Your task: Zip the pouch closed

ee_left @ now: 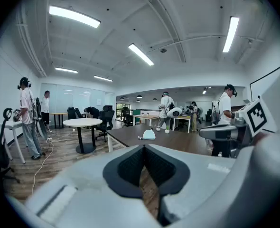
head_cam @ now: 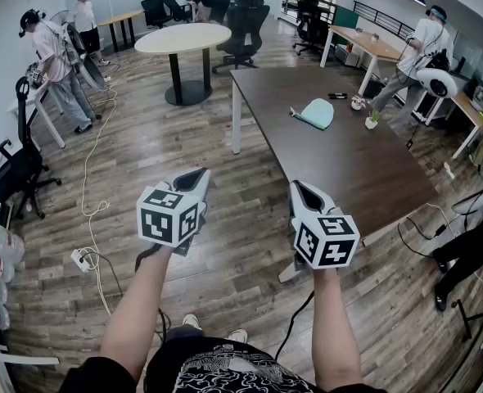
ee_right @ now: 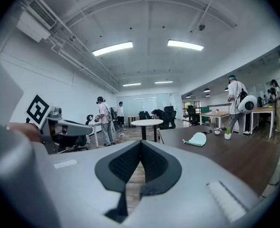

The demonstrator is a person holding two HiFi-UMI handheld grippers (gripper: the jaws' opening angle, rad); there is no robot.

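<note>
- Grey left gripper: jaws pressed together, holding nothing.
- Grey right gripper: jaws together, empty.
- Pale mint fabric pouch lies on dark brown rectangular table, well apart from both.

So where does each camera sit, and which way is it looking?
Head view: on the person's head, looking forward and steeply down at the floor and table; shows both forearms, left gripper and right gripper, both shut.
Left gripper view: rides the left gripper, looks along its shut jaws toward the table; right gripper at the right edge.
Right gripper view: rides the right gripper, looks the same way; left gripper at the left edge.
Shared: all three see the pouch on the table.
</note>
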